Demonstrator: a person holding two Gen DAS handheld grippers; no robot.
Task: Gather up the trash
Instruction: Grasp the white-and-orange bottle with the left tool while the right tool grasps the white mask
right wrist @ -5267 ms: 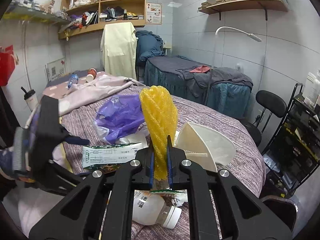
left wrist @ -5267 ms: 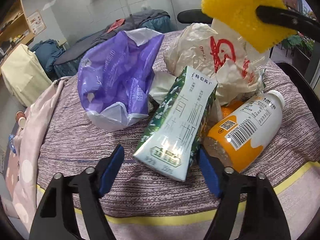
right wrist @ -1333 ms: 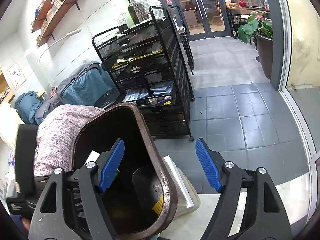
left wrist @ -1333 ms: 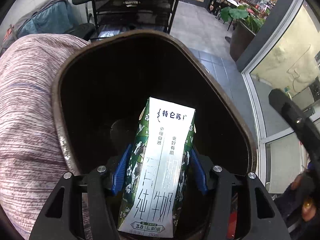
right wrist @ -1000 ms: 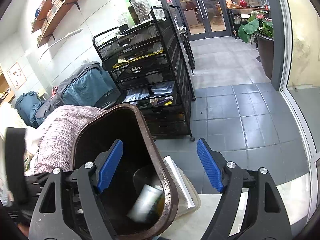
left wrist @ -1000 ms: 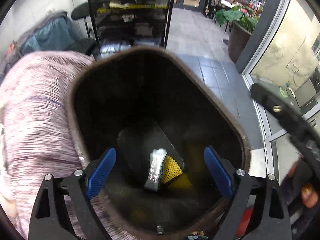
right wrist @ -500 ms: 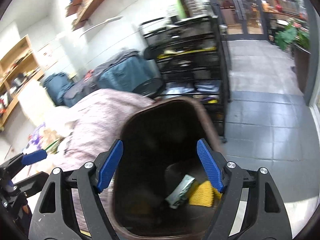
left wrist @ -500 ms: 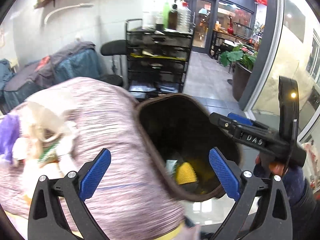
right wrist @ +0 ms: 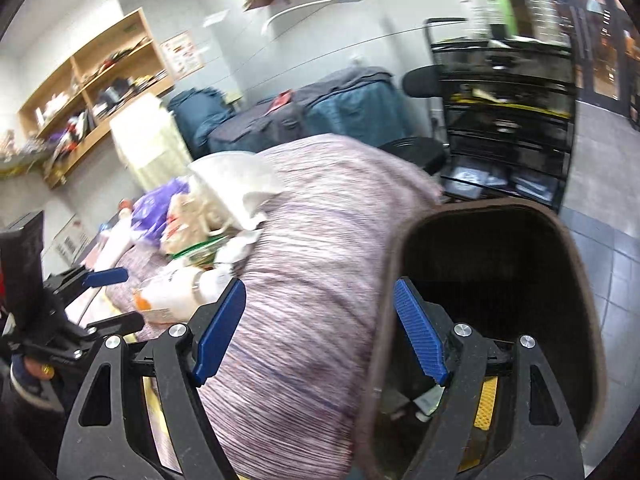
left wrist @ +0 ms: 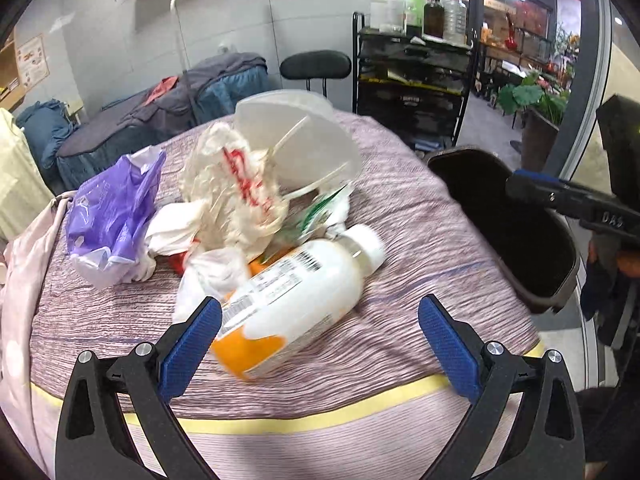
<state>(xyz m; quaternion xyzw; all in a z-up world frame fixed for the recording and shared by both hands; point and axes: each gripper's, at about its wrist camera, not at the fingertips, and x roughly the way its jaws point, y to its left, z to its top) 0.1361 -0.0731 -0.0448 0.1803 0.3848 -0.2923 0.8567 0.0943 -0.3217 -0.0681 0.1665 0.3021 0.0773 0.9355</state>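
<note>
Both grippers have swung back from the dark brown plastic trash bin [left wrist: 520, 236] toward the bed covered in a mauve striped blanket [left wrist: 400, 208], and the green-and-white milk carton and yellow mesh sleeve [right wrist: 485, 400] now lie at the bin's bottom. Beside the bed's edge the bin stands open-mouthed. On the blanket the remaining trash sits in one heap: a white foam clamshell box [left wrist: 296, 136], a crumpled white plastic bag with red print [left wrist: 232, 184], a purple plastic bag [left wrist: 112, 208], and nearest, a white-and-orange plastic drink bottle [left wrist: 288, 296] lying on its side, cap pointing toward the bin.

The left gripper [left wrist: 320, 344] hangs wide open and empty just short of the bottle; the right gripper [right wrist: 320, 332] is likewise spread wide, holding nothing, straddling the bin's rim.

The bottle looks light, rigid and smooth, likely to roll or slip; clamping across its labelled middle seems safest.
</note>
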